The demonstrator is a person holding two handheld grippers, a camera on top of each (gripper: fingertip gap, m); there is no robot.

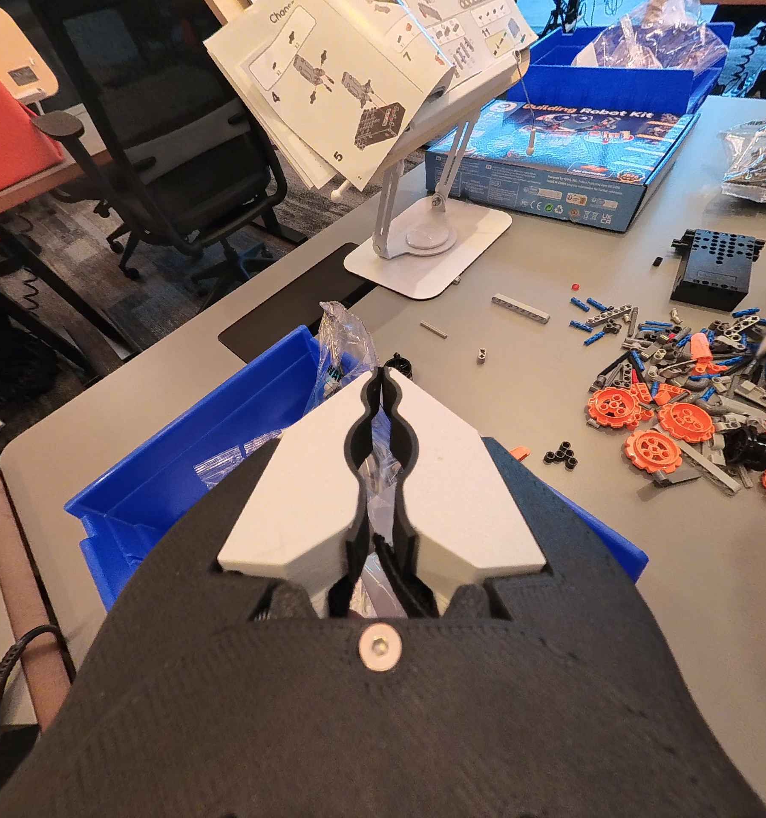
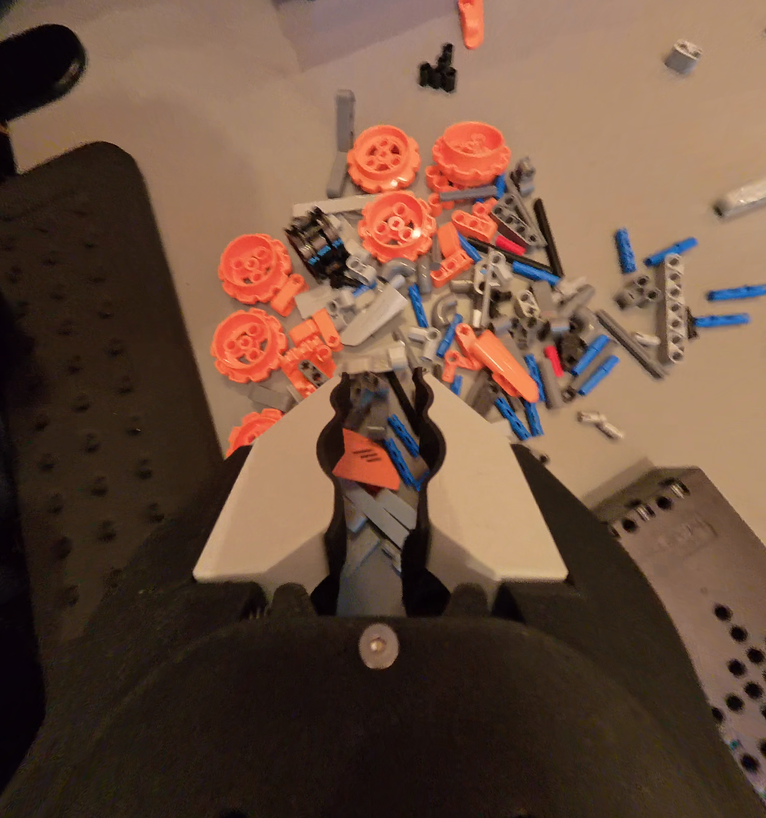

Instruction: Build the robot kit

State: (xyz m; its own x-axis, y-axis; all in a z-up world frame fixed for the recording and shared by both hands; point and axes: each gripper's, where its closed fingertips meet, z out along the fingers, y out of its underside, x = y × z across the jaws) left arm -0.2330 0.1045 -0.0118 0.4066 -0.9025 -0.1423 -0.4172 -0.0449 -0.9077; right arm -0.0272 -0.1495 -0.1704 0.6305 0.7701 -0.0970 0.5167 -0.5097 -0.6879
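My left gripper (image 1: 381, 376) hangs over a blue bin (image 1: 222, 425), its fingertips together. A crinkled clear plastic bag (image 1: 343, 336) shows in the gap between the fingers and sticks up past the tips, so the gripper seems shut on it. My right gripper (image 2: 381, 374) is open, just above a pile of small building parts (image 2: 461, 287): orange wheels (image 2: 394, 225), blue pins, grey beams. An orange flat panel (image 2: 363, 460) lies below between its fingers. The pile also shows in the left wrist view (image 1: 682, 367).
An instruction booklet (image 1: 350, 88) rests on a white stand (image 1: 430, 252). Behind it lie a blue kit box (image 1: 562, 168) and another blue bin. A black perforated block (image 1: 717, 265) stands by the pile, also at the right of the right wrist view (image 2: 682, 553). An office chair stands off the table's left edge. Across from one pair of fingers to the other is roughly 35 cm.
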